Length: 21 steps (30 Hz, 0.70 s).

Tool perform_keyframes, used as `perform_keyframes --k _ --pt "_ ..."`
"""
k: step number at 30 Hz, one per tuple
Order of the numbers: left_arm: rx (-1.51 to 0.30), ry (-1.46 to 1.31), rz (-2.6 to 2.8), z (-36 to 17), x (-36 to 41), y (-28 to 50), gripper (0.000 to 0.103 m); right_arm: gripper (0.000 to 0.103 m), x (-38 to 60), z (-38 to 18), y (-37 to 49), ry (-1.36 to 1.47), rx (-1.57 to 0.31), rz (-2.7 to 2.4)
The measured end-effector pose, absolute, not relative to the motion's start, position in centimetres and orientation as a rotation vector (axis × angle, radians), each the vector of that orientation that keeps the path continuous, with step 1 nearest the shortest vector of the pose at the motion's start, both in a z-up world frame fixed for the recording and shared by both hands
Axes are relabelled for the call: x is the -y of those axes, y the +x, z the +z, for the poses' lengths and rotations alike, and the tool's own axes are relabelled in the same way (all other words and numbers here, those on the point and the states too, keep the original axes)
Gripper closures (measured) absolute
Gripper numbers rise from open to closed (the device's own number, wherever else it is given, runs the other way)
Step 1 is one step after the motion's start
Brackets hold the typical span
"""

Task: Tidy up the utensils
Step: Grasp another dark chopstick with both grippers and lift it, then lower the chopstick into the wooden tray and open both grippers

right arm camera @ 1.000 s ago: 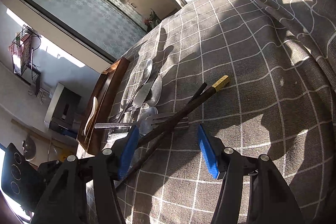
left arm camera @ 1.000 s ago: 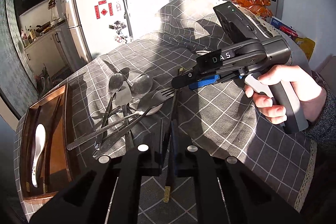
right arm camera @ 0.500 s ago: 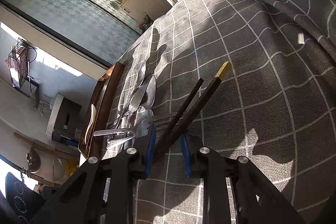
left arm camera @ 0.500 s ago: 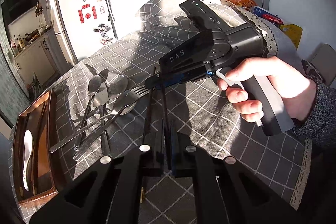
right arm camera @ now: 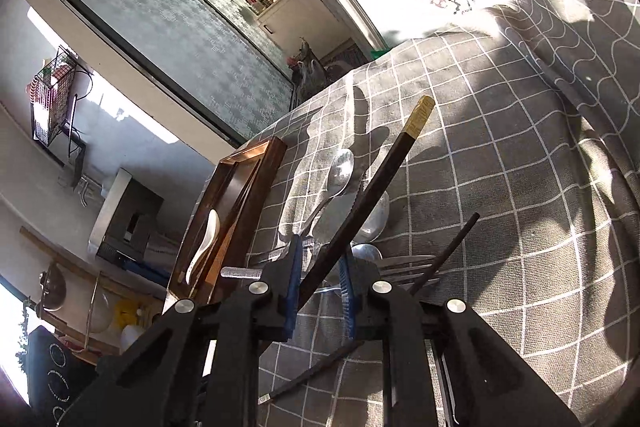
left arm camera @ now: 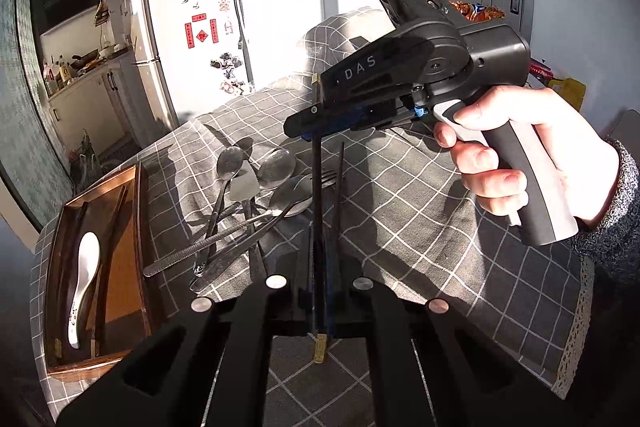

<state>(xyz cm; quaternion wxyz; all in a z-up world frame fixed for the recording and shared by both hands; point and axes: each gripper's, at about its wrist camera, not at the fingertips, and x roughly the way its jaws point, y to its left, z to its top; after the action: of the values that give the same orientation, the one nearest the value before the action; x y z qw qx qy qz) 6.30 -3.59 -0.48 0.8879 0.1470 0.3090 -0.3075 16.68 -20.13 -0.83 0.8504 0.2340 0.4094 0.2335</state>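
My left gripper [left arm camera: 319,301] and my right gripper [right arm camera: 318,291] are both shut on dark chopsticks with gold ends. In the left wrist view one chopstick [left arm camera: 318,211] runs from my left gripper up to the right gripper [left arm camera: 310,125], which holds it above the table; a second chopstick [left arm camera: 338,187] stands beside it. In the right wrist view the gripped chopstick [right arm camera: 380,187] points up and away, and the other chopstick [right arm camera: 448,255] angles off to the right. A pile of metal spoons, a fork and a knife [left arm camera: 248,203] lies on the grey checked cloth.
A wooden tray [left arm camera: 128,259] at the table's left edge holds a white ceramic spoon [left arm camera: 82,287] and dark chopsticks. It also shows in the right wrist view [right arm camera: 256,179]. A fridge [left arm camera: 188,39] stands beyond the table. The cloth bunches up at the far side.
The right gripper closed on the chopsticks and lifted them off the cloth. Both grippers rose, and the chopsticks now stand between them above the table.
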Motion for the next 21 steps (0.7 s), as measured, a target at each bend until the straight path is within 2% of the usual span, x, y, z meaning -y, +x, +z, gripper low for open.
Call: perform_keyframes --k 11,21 --pt "-0.678 0.241 -0.43 -0.6 -5.1 8.3 0.097 0.088 8.2 0.2 21.4 0.394 -0.903 0.644" --pt "-0.742 0.135 -0.304 -2.3 -10.4 12.4 0.097 0.088 1.9 -2.1 26.4 0.351 -0.979 0.662"
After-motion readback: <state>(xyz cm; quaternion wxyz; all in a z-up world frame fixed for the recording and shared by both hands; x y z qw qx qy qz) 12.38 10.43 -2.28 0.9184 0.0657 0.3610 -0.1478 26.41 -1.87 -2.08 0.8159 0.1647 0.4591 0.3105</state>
